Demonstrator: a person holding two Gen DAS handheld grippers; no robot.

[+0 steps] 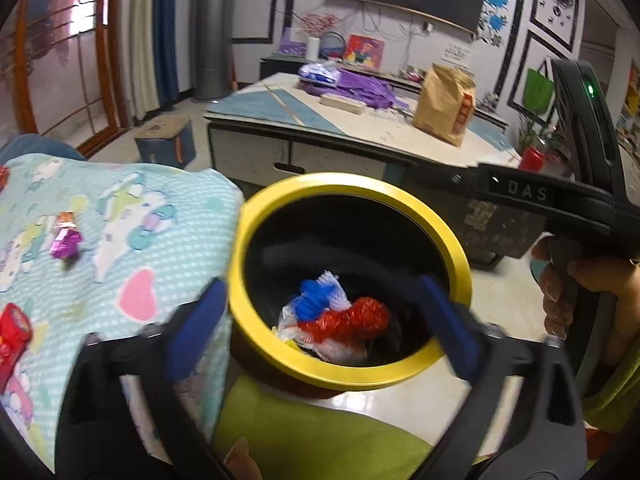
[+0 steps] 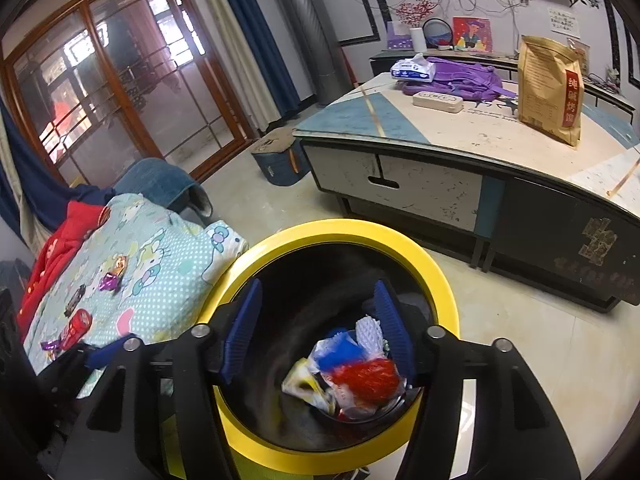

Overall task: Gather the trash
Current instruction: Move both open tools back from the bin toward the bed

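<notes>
Yellow plastic rings the mouth of the black bin (image 1: 460,248) right under both of your claws. Inside it you have a heap of trash (image 2: 352,376): a red crinkled net wrapper, a blue and white bag, white foam mesh and a scrap with yellow on it, all lying at the bottom. Your left claw (image 1: 320,328) stands wide apart over the bin with nothing between its blue pads. Your right claw (image 2: 320,328) is also apart, its pads clear of the heap below, holding nothing.

Just beside the bin to your left, the patterned blanket (image 2: 176,264) still carries loose pieces: a purple foil wrapper (image 1: 66,242), a red packet (image 2: 76,326), a dark wrapper (image 2: 75,300) and an orange-brown one (image 2: 120,266).

Further off across the floor, the desk (image 2: 460,136) bears a brown paper bag (image 2: 550,92) standing upright, a purple backpack (image 2: 464,78), a tissue pack (image 2: 412,69) and a white power strip (image 2: 438,101).
</notes>
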